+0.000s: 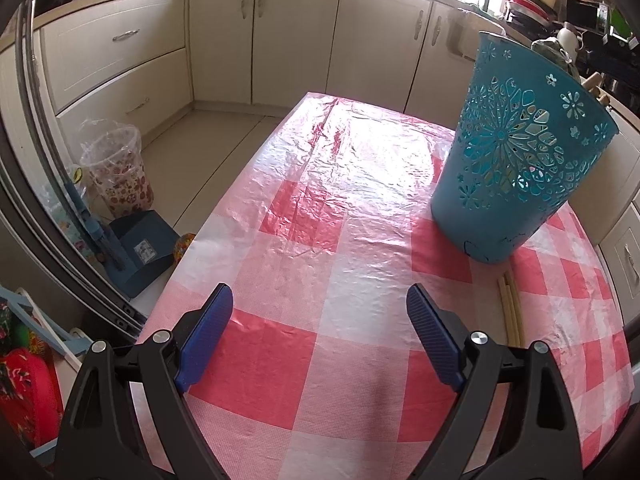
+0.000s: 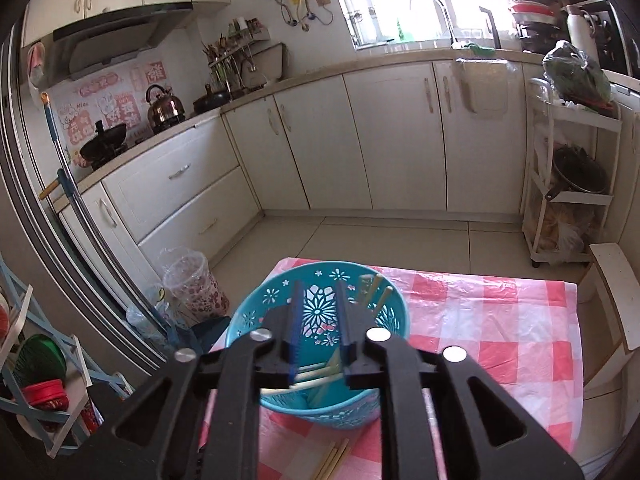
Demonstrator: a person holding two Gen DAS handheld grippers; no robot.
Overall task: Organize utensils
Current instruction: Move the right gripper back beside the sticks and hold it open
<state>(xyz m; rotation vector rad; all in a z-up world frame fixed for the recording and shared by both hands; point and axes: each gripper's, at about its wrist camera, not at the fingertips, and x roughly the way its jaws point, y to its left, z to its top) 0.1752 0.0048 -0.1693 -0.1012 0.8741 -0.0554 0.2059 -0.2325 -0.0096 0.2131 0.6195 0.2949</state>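
right now my right claw (image 2: 318, 300) hangs over the mouth of the teal plastic basket (image 2: 256, 320), the one with flower cut-outs in its wall, which stands upright on the table (image 2: 500, 320) under a pink and white checked plastic cloth. its jaws stand a little apart with nothing pressed between the pads, and through the gap i see the flower pattern on the far inner wall. inside the basket lie several pale chopsticks (image 2: 316, 376), some leaning across the bottom below my fingers and a few standing against the far rim with their ends poking up. more chopsticks (image 2: 332, 460) lie loose on the cloth just in front of the basket's base, near the lower edge of the right wrist view

my left claw (image 1: 320, 312) hovers above a bare stretch of the checked cloth with its blue ribbed pads spread wide and empty. from that side the teal basket (image 1: 516, 152) stands ahead and to the right, and a few pale chopsticks (image 1: 510, 304) lie flat on the table (image 1: 340, 184) just beside its base, partly hidden behind my right finger. past the table's far edge are the tiled floor and cream kitchen cabinets (image 1: 296, 36), and a flower-printed bin with a clear liner (image 1: 118, 172) sits on the floor to the left
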